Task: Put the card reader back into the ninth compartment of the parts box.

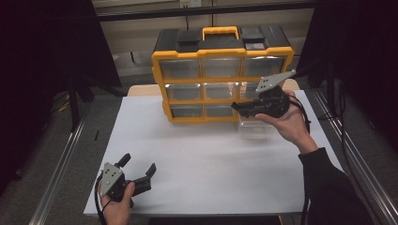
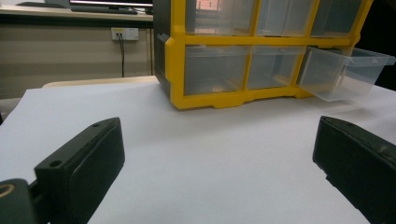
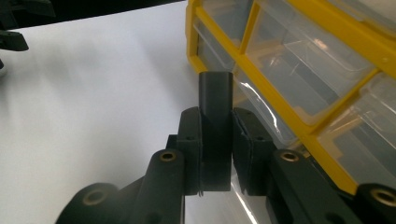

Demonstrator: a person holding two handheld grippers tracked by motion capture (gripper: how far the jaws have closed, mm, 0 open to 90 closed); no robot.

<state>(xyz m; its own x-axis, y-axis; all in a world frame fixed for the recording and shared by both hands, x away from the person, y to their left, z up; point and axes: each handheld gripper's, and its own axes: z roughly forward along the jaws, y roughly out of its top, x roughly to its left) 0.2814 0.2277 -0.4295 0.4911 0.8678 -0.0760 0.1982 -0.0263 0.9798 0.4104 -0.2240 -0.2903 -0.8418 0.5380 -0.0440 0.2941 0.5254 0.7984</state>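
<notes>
A yellow and black organizer (image 1: 222, 51) with clear drawers stands at the back of the white table (image 1: 197, 154). Its bottom right drawer (image 1: 253, 128) is pulled out and hangs past the frame (image 2: 345, 72). My right gripper (image 1: 244, 108) hovers just above that drawer, held from below by a hand, shut on a small black block (image 3: 215, 88) that sticks up between its pads. My left gripper (image 1: 138, 165) rests near the front left corner of the table, open, with nothing between its jaws (image 2: 215, 144).
The organizer's frame (image 3: 327, 28) runs close along the right gripper's right side, with clear drawers (image 2: 215, 67) in its lower rows. White tabletop (image 2: 210, 140) stretches between the left gripper and the organizer. Dark floor and metal rails (image 1: 56, 168) flank the table.
</notes>
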